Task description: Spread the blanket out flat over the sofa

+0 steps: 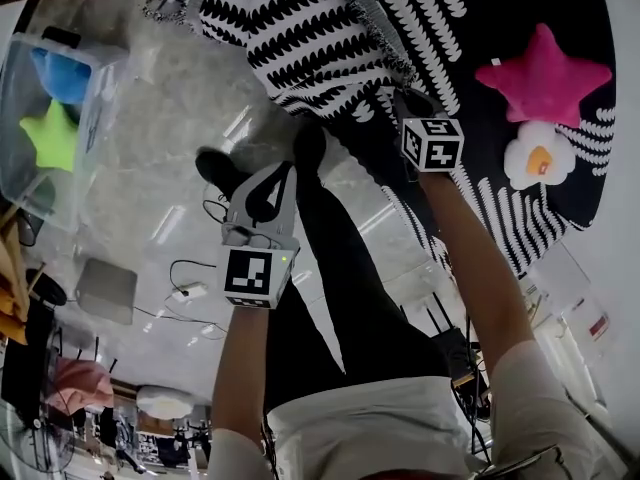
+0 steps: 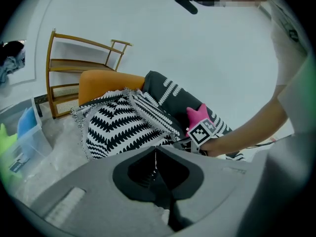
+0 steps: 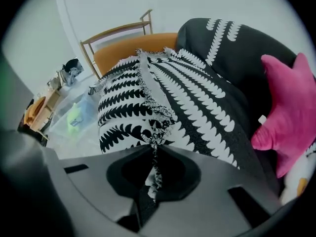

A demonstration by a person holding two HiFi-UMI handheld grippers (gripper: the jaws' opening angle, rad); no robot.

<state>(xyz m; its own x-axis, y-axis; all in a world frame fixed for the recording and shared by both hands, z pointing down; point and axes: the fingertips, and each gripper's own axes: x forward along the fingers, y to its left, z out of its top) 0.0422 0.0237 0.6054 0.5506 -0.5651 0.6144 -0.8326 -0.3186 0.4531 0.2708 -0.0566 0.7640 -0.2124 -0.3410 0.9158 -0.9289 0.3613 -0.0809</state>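
Pinching the fringed edge of the blanket, the right gripper has its jaws clenched on a strip of the patterned cloth, which runs down between them. The left gripper has its jaws together with nothing between them. In the head view it hangs over the floor, well apart from the blanket.

The blanket lies on the sofa, but not flat. Toward the orange end of the sofa a part is folded back on itself and shows a lighter side, and the cloth hangs down over the front edge of the seat. I judge that the step in hand is the taking of this folded edge, so the spreading itself is only at its beginning. The next move, I think, calls for pulling the edge outward to open the fold. The left gripper should take a second point along the same edge, so that the cloth opens wide and does not bunch.

A pink star cushion and a white soft toy lie on the dark patterned cloth near the other end, and they may hold it down.

On the floor beside the sofa stands a clear plastic bin. In it are a blue star cushion and a green star cushion.
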